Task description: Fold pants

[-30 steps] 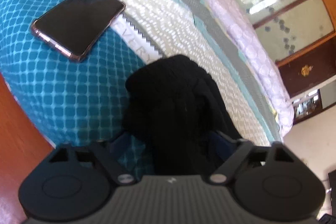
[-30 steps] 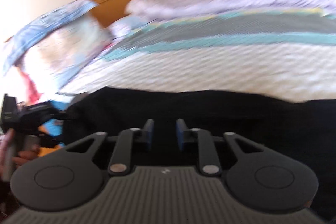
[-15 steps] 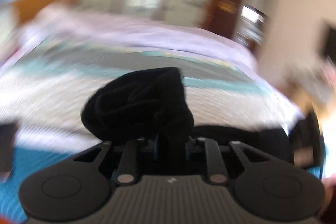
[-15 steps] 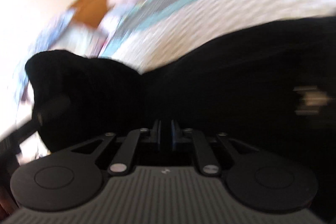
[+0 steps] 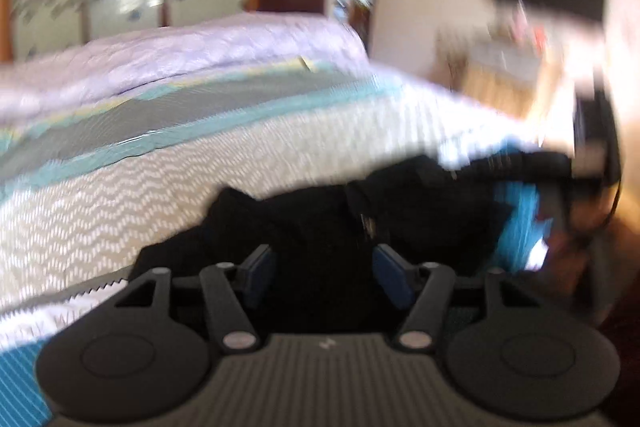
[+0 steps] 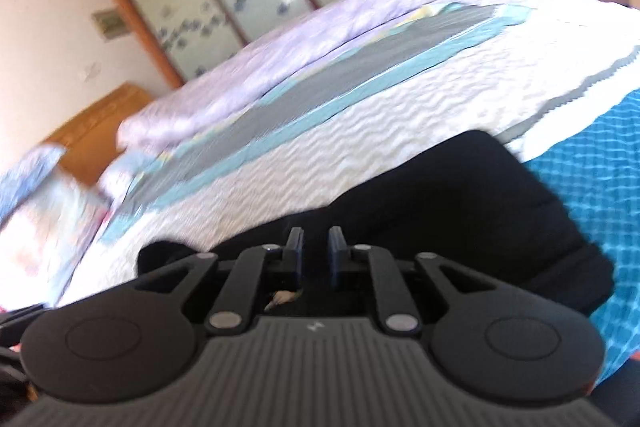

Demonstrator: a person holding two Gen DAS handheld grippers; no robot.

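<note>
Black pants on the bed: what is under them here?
The black pants lie on the bedspread, over its white zigzag part and, at the right, its blue patterned edge. Anything beneath the cloth itself is covered and cannot be seen.

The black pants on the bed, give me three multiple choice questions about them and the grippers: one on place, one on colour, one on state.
1. Where do the pants lie?
A. On the patterned bedspread
B. On the floor
C. On a chair

2. What colour are the pads of the left gripper?
A. Red
B. Blue
C. White

3. How does the left gripper stand?
A. Shut on cloth
B. Out of view
C. Open, jaws wide apart

Answers: 1 A, black cloth rests on the bedspread in both views. 2 B, both pads show blue. 3 C, a wide gap separates the pads, with the pants lying beyond.
</note>
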